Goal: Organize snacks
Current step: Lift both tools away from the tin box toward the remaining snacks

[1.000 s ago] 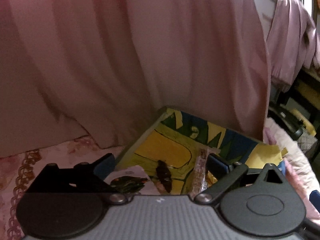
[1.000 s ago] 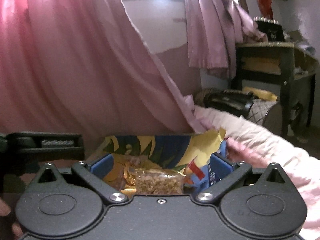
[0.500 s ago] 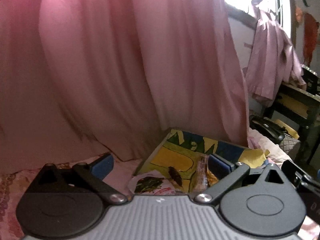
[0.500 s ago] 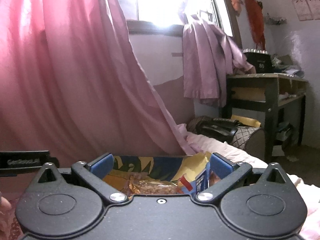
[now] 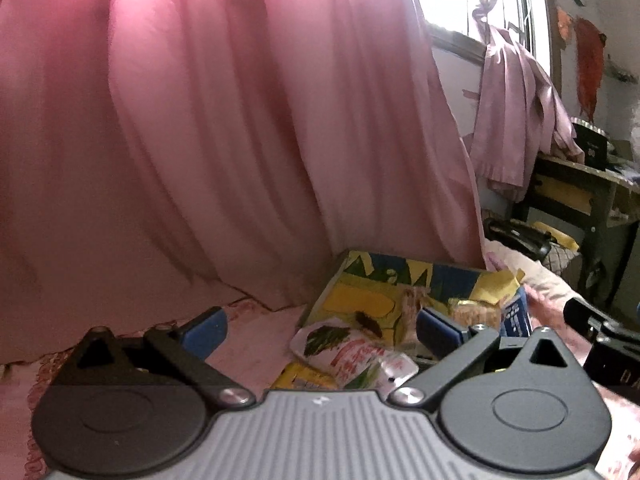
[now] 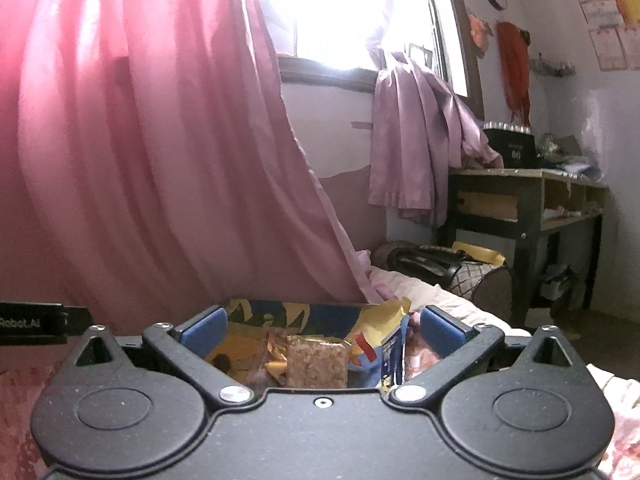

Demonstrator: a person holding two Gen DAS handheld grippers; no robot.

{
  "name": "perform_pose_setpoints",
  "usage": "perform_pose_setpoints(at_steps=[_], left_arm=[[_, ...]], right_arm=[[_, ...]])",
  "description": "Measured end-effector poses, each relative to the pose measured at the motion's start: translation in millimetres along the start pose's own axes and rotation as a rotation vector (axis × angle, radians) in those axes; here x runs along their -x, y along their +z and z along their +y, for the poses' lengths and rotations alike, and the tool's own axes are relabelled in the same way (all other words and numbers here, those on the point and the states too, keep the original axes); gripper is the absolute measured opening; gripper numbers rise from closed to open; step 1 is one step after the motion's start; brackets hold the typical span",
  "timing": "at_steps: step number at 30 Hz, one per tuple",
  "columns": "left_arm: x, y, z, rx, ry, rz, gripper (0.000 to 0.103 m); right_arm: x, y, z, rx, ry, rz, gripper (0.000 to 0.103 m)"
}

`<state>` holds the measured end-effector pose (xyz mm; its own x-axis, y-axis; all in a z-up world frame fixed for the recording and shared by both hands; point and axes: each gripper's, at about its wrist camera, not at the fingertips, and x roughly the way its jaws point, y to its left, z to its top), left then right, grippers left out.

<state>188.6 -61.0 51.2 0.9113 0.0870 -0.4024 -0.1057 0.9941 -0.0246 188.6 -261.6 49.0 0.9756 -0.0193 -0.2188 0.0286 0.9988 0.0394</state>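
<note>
The snacks sit in and beside a shallow box (image 5: pixel 362 300) printed in flat yellow, blue and dark green shapes, its bottom glossy and its walls low, lying on a pink patterned bedspread (image 5: pixel 256 320) at the foot of a long pink curtain (image 5: pixel 224 140) that falls in soft vertical folds. Inside the box, the right wrist view shows a clear-wrapped granola bar (image 6: pixel 316 364), a blocky slab of coarse brown grains, lying next to crinkled gold foil wrappers (image 6: pixel 274 354) and a blue packet (image 6: pixel 390 356) standing against the right wall with a yellow bag (image 6: pixel 380 322) poking up behind it. From the left wrist view a thin transparent stick pack (image 5: pixel 408 306) lies lengthways in the box, near a small dark lump (image 5: pixel 370 322) too blurred to identify. Just outside the box's near corner, on the bedspread, rests a white pouch (image 5: pixel 344 354) with red lettering and green leaf artwork, smooth and slightly puffed, partly overlapping a yellow packet (image 5: pixel 306 378). The left gripper (image 5: pixel 320 326) hangs above the white pouch with its blue-padded fingers spread wide and nothing between them. The right gripper (image 6: pixel 322 326) hovers over the box, its fingers likewise parted and empty, framing the granola bar below without touching it.
</note>
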Motion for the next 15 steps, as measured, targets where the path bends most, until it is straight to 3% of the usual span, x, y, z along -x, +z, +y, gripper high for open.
perform_pose_setpoints(at_steps=[6,15], left_arm=[[20,-18,10,-0.017,-0.012,0.003,0.103],[36,-40,22,-0.07,-0.034,0.04,0.103]], right_arm=[[21,-11,12,0.031,-0.012,0.008,0.102],[46,-29,33,0.055,0.039,0.07,0.102]])
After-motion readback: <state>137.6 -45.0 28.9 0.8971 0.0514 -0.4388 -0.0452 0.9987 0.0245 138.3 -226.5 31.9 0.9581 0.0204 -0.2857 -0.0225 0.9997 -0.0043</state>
